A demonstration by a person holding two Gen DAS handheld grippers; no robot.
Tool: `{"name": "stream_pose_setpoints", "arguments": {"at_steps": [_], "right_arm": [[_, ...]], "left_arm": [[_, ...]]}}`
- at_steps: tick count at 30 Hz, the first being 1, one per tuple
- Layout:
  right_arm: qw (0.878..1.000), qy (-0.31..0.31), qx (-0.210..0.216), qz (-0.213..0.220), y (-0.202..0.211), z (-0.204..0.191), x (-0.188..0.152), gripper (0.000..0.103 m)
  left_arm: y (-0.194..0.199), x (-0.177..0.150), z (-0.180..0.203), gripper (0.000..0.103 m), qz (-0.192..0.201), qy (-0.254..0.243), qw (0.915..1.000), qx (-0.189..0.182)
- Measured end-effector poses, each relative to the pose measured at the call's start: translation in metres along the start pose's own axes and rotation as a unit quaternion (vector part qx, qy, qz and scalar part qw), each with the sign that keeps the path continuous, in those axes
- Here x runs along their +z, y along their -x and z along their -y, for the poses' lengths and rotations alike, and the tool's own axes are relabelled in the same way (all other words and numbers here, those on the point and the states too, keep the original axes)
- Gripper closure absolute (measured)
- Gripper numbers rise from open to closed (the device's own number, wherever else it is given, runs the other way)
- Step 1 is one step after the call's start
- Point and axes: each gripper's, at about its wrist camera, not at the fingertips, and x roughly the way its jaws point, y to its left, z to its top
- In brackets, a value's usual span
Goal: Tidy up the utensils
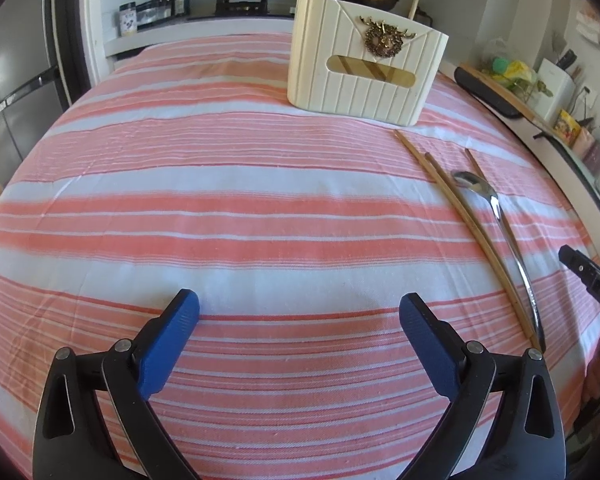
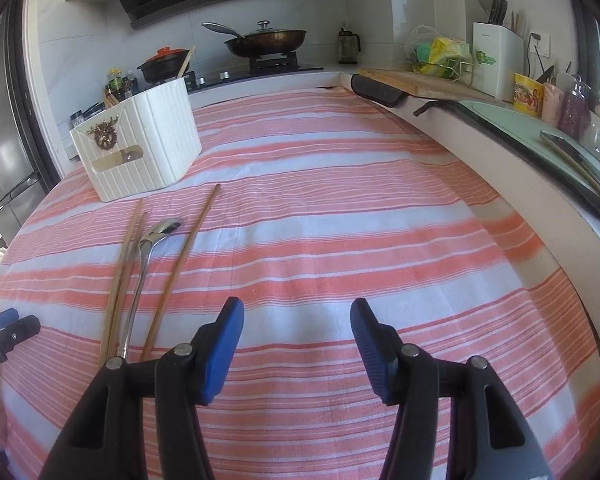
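Low in the left wrist view, my left gripper (image 1: 299, 312) hangs over the striped cloth (image 1: 220, 200) with its blue pads spread wide and nothing between them. My right gripper (image 2: 297, 318) sits the same way at the bottom of the right wrist view, jaws apart and empty.

Toward the right edge of the left view lie the utensils: a pair of wooden chopsticks (image 1: 460, 224) side by side, a metal spoon (image 1: 496, 208) just beside them with its bowl pointing up the frame, and a single chopstick (image 1: 476, 168) running under or along the spoon's far side; I cannot tell whether they touch. From my right camera these same pieces sit left of centre, the spoon (image 2: 148, 248) between the paired chopsticks (image 2: 124, 256) and the single chopstick (image 2: 184, 256).

Upper centre of the left view stands the cream ribbed holder (image 1: 360, 64) with a gold deer ornament on its front and sticks poking from the top. It shows at upper left in the right view (image 2: 140, 148), apart from the loose utensils.

Behind it, a wok (image 2: 268, 40) rests on the stove.
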Motion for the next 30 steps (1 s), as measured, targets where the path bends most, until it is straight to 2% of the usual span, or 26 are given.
{"name": "stream_pose_setpoints", "arguments": {"at_steps": [5, 8, 13, 16, 19, 22, 25, 30], "right_arm": [[1.0, 0.005, -0.018, -0.001, -0.001, -0.003, 0.001, 0.046], [1.0, 0.008, -0.023, 0.0, -0.001, -0.003, 0.001, 0.046], [1.0, 0.006, -0.024, -0.001, -0.001, -0.004, 0.001, 0.046], [1.0, 0.008, -0.026, -0.004, -0.003, -0.005, 0.001, 0.046], [1.0, 0.011, -0.028, -0.004, -0.003, -0.005, 0.0, 0.046], [1.0, 0.009, -0.028, -0.004, -0.003, -0.005, 0.001, 0.046], [1.0, 0.008, -0.028, -0.004, -0.002, -0.004, 0.0, 0.046], [1.0, 0.009, -0.029, -0.006, -0.003, -0.003, 0.0, 0.046]], "left_arm": [[-0.001, 0.0, 0.003, 0.002, -0.003, -0.007, 0.9999, 0.008], [0.0, 0.001, 0.009, 0.002, -0.003, -0.014, 0.9995, 0.028], [0.007, 0.019, 0.039, 0.002, 0.012, -0.009, 0.9995, -0.028], [0.002, 0.033, 0.072, 0.002, 0.014, -0.035, 0.9987, -0.033], [-0.013, 0.041, 0.098, 0.002, 0.017, -0.06, 0.9979, -0.018], [-0.034, 0.042, 0.111, 0.002, -0.001, -0.069, 0.9976, 0.008], [-0.049, 0.039, 0.113, 0.001, -0.017, -0.07, 0.997, 0.029], [-0.052, 0.039, 0.102, 0.001, -0.025, -0.054, 0.9976, 0.036]]}}
